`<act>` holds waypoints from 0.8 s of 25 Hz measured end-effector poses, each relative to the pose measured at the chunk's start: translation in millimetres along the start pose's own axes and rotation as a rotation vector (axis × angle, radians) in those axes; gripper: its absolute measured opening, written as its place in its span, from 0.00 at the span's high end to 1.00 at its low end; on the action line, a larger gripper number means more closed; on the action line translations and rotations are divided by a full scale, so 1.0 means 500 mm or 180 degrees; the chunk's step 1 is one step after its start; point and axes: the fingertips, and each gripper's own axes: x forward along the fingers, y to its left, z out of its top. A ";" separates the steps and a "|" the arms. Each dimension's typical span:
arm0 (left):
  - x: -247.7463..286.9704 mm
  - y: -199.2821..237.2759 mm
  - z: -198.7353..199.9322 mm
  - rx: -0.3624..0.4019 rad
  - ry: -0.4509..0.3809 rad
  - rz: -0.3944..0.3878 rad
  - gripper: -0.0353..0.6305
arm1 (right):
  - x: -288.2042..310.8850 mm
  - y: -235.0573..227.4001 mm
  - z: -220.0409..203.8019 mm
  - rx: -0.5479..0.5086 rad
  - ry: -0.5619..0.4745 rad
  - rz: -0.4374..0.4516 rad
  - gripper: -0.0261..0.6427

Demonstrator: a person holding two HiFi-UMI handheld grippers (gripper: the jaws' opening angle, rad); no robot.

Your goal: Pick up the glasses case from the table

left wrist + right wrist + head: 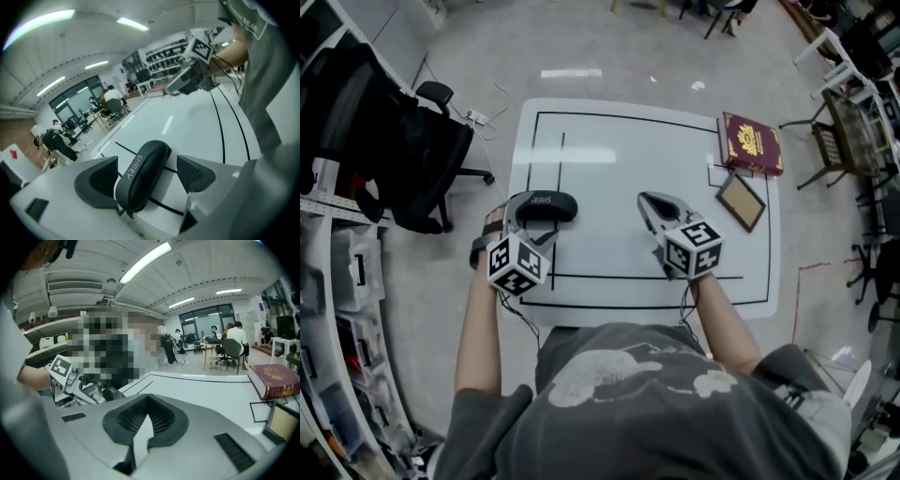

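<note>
Left gripper view: black oval hard-shell glasses case (140, 171) seen lying on white table (628, 169), straddled by spread jaws of left gripper (148, 176), pads not touching. Right gripper (147, 401) closed, empty. Risk: off-centre closing, smooth rounded shell squeezed out sideways.

Open table (619, 159) centre, book (753, 143) and frame (741, 201) at right edge

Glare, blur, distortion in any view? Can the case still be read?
Head view: even light, little shadow, glasses case sharp. Left gripper view: heavy fisheye with dark corners, a lamp streak on the table, the case's lettering crisp. Right gripper view: same fisheye, background softer, red book clear.
</note>
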 end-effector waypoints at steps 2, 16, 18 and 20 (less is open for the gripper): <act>0.017 0.004 -0.013 0.0291 0.0149 -0.0096 0.36 | 0.010 -0.005 0.003 0.0005 0.0022 -0.0027 0.96; 0.103 -0.002 -0.084 0.0727 0.0822 -0.1017 0.35 | 0.060 -0.032 0.000 0.0055 0.0147 -0.0079 0.96; 0.109 -0.002 -0.089 0.0768 0.0855 -0.1057 0.35 | 0.065 -0.032 0.000 0.0064 0.0149 -0.0072 0.96; 0.115 -0.001 -0.090 0.0734 0.0880 -0.1100 0.35 | 0.068 -0.033 -0.003 0.0073 0.0162 -0.0065 0.96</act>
